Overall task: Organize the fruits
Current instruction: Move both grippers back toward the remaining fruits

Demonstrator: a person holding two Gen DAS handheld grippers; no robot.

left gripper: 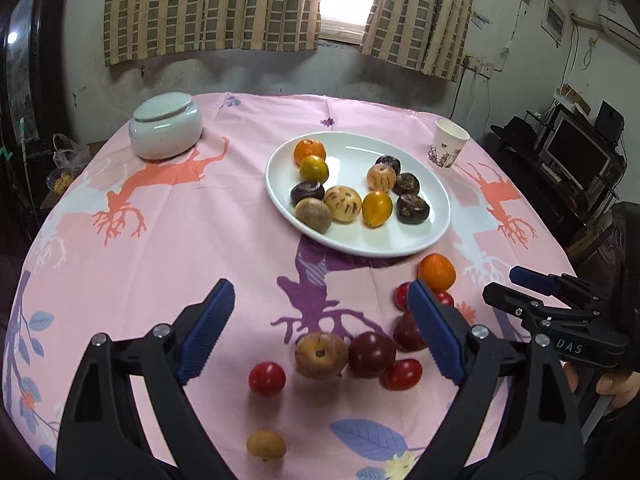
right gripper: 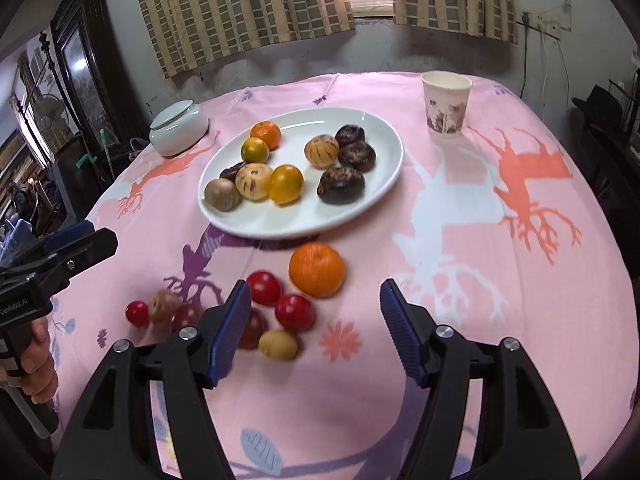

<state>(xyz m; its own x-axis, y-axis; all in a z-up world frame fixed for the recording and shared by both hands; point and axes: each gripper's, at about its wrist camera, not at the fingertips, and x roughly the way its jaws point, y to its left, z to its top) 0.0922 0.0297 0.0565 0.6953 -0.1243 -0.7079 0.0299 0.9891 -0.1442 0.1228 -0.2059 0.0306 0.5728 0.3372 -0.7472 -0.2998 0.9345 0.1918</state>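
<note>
Loose fruit lies on the pink cloth, near side of the white plate (left gripper: 436, 236). L gripper (left gripper: 320, 332): jaws wide, empty, tan fruit (left gripper: 321, 355) & dark plum (left gripper: 372, 354) just ahead between the fingers. R gripper (right gripper: 316, 332): half-wide, empty; orange (right gripper: 317, 269) ahead, slightly left, nearer R than L.

I read "DAS" on the right gripper (left gripper: 536, 280) body, and "GenRoboLAI", as best I can tell, on the left gripper (right gripper: 80, 240) body.
</note>
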